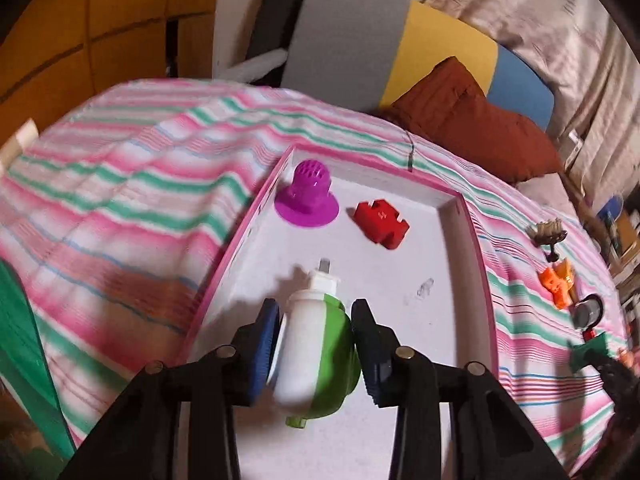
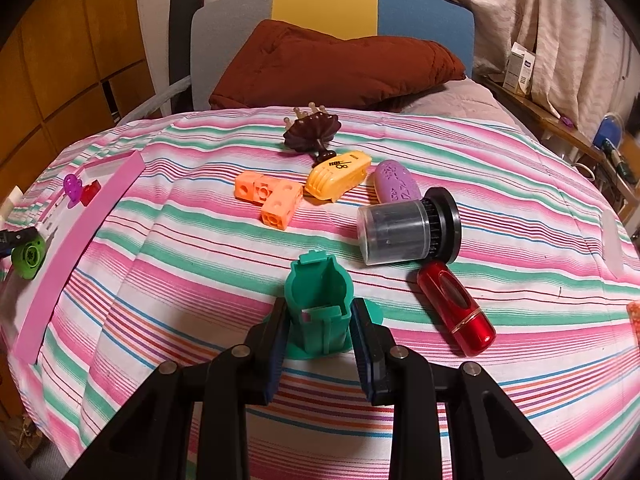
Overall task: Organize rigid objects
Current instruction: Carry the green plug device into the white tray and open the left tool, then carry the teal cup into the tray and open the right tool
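My left gripper [image 1: 316, 344] is shut on a green and white plastic bottle-like toy [image 1: 316, 356], held over the pink-rimmed white tray [image 1: 460, 264]. In the tray lie a purple hat-shaped strainer [image 1: 307, 194] and a red block [image 1: 382, 222]. My right gripper [image 2: 320, 336] is shut on a teal plastic holder [image 2: 320, 304] standing on the striped bedspread. The tray [image 2: 80, 240] also shows at the left of the right wrist view, with the green toy [image 2: 29, 256] over it.
On the bedspread lie orange linked cubes [image 2: 270, 198], a yellow case [image 2: 338, 174], a purple oval [image 2: 396, 182], a grey capped cylinder [image 2: 404, 228], a red capsule [image 2: 456, 308] and a brown stand [image 2: 312, 132]. A brown pillow [image 2: 332, 64] lies behind.
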Tool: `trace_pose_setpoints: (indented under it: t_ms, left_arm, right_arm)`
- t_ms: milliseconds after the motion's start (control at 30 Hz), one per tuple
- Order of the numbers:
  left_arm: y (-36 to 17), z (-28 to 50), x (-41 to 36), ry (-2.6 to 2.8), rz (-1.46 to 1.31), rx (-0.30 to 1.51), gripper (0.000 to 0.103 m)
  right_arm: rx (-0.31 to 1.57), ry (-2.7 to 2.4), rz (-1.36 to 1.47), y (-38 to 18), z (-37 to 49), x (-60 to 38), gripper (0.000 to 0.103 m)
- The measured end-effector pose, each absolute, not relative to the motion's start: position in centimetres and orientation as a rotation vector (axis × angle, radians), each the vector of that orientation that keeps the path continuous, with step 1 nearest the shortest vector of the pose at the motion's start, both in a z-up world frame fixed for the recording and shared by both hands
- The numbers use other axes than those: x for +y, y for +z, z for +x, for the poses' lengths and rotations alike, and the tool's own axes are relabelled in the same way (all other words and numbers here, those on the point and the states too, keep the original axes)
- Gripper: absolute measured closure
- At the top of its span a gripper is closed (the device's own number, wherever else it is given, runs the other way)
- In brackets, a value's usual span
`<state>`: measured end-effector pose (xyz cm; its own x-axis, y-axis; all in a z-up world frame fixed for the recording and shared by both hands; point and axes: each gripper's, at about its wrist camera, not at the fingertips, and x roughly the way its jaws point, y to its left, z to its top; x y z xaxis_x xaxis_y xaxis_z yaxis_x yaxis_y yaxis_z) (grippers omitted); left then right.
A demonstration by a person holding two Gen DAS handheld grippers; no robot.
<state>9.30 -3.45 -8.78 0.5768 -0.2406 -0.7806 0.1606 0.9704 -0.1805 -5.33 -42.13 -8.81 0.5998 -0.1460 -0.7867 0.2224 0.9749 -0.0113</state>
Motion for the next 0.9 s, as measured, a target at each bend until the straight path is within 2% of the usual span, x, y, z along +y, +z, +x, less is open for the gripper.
trace_pose_setpoints:
  t_ms: [300, 400, 467, 900]
  left_arm:
    - [-8.4, 12.0, -3.4, -0.208, -0.128, 0.911, 0.067]
    - [-7.3, 11.1, -2.2, -0.215, -0.187, 0.885, 0.059]
    - [-6.4, 9.8, -1.2, -0.240, -0.226, 0.862, 0.058]
    - [-7.4, 5.1, -0.6, -0.283, -0.123, 0.911, 0.060]
  right_arm:
    - [0.891, -0.203, 0.077, -8.8, -5.6, -40.6, 0.072]
    - [0.890, -0.187, 0.085, -8.6, -5.5, -39.9, 0.072]
    - [0.888, -0.184, 0.094, -8.4, -5.4, -39.6, 0.072]
    - [0.841, -0.042, 0.147, -5.3, -2.5, -33.4, 0.072]
